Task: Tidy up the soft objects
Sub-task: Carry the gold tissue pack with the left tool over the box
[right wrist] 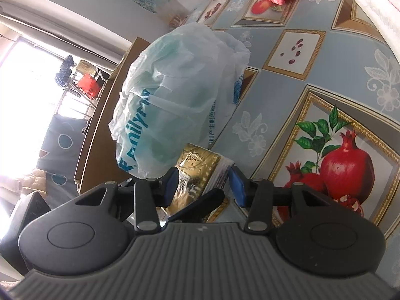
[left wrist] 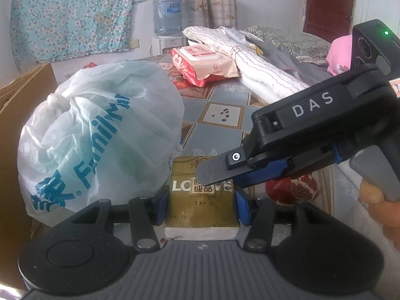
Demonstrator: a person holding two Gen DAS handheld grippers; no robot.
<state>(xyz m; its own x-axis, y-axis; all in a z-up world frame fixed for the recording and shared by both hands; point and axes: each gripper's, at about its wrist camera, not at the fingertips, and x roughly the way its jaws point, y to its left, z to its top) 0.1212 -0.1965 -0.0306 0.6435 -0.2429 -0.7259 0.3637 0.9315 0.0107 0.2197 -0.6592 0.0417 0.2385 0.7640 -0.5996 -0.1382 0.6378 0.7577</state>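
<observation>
A gold tissue pack (left wrist: 200, 200) lies on the patterned table, touching a knotted white plastic bag (left wrist: 100, 135) with blue lettering on its left. My left gripper (left wrist: 200, 206) is shut on the tissue pack, its blue pads against both sides. My right gripper (left wrist: 215, 172) reaches in from the right, one finger over the pack's top. In the right wrist view the tissue pack (right wrist: 197, 172) sits between my right gripper's (right wrist: 203, 187) open pads, with the bag (right wrist: 175, 105) beyond it. A left gripper finger (right wrist: 200, 203) crosses below the pack.
A red and white wet-wipes pack (left wrist: 202, 65) lies further back on the table (left wrist: 222, 115). A rolled white towel (left wrist: 250, 60) and grey cloth (left wrist: 287, 57) lie at the back right. A cardboard box (left wrist: 22, 105) stands at the left, behind the bag.
</observation>
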